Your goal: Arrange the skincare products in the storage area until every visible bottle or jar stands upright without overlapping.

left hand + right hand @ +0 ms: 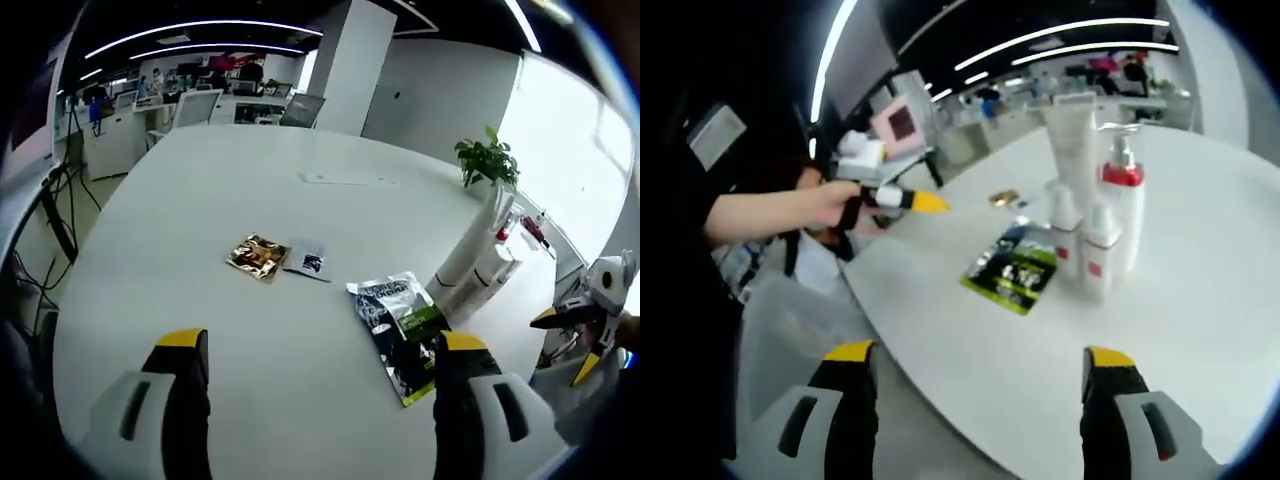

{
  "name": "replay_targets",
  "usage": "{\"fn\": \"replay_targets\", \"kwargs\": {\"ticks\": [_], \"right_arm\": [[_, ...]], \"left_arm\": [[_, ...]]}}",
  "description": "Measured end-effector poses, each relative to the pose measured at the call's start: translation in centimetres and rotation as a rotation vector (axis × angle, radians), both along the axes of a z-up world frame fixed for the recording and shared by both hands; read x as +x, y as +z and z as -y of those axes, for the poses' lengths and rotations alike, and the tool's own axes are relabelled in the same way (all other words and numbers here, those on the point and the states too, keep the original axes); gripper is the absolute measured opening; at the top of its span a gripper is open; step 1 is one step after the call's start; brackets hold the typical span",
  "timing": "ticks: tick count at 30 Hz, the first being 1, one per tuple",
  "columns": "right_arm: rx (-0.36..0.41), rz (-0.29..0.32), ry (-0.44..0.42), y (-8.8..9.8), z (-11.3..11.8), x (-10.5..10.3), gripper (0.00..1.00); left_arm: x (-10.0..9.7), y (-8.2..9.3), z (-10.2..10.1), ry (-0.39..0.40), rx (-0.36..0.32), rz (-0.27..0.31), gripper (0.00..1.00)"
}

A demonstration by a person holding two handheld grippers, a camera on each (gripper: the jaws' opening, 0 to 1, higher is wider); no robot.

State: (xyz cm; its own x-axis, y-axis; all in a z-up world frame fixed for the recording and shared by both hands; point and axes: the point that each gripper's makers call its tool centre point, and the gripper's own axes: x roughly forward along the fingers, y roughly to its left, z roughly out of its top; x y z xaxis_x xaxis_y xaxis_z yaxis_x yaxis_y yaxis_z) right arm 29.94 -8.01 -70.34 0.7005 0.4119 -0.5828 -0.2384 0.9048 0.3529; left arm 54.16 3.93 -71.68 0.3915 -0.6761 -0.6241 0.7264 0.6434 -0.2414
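A cluster of white skincare bottles stands upright on the white table: a tall tube, a pump bottle with a red collar and two small bottles in front. The left gripper view has the same cluster at the table's right edge. A black and green pouch lies flat beside it, also in the right gripper view. My left gripper hangs open over the near table, empty. My right gripper is open and empty at the table's edge, short of the bottles.
A gold sachet and a small grey sachet lie mid-table. A potted plant stands behind the bottles. A person's hand holds the left gripper off the table's edge. Desks and chairs fill the office beyond.
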Motion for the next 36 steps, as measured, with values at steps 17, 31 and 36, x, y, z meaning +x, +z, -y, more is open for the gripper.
{"fn": "replay_targets", "kwargs": {"ticks": [17,31,36], "right_arm": [[-0.002,-0.014,-0.058,-0.3,1.1,0.1,0.86],[0.024,-0.014,-0.117,-0.3,2.0,0.3,0.85],[0.029,-0.027,-0.120,-0.5,2.0,0.2,0.85]], "left_arm": [[2.9,-2.6,1.2,-0.042,0.104,0.040,0.85],[6.5,-3.6,2.5,-0.055,0.155,0.100,0.78],[8.6,-4.1,2.7,-0.056,0.180,0.120,0.75]]}}
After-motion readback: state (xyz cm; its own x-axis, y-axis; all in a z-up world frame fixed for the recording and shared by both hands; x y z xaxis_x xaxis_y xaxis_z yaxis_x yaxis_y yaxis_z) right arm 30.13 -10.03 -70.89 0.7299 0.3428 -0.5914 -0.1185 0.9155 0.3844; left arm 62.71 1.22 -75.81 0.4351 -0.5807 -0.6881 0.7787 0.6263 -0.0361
